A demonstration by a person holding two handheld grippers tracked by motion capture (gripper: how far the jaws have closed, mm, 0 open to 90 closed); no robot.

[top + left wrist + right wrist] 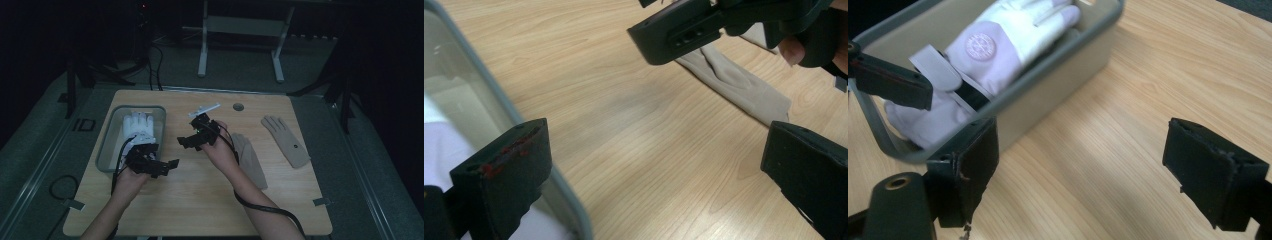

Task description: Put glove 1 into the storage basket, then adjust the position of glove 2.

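Dark flooring and a pale frame stand are surrounding the wooden counter, which is carrying everything in play. At about nine o'clock on it a clear grey-rimmed bin is sitting, and a white glove with a lilac wrist strap is lying flat inside it, fingers pointing toward twelve; it looks to be resting there because it has been dropped in for sorting. Two beige gloves are waiting outside: the near beige glove is lying at about three o'clock from the counter's middle, partly tucked under the person's right forearm, and the far beige glove is lying well apart from it toward two o'clock, palm up and untouched. Judging from this, they are probably laid out singly so each can be picked without dragging the other.

Both hands are hovering over the counter's middle. The left tool is hanging just beside the bin's near corner at its four o'clock, jaws standing wide with only bare wood between them. The right tool is pointing toward the bin from three o'clock, its jaws also spread wide and gripping nothing. Neither tool is touching a glove or the bin
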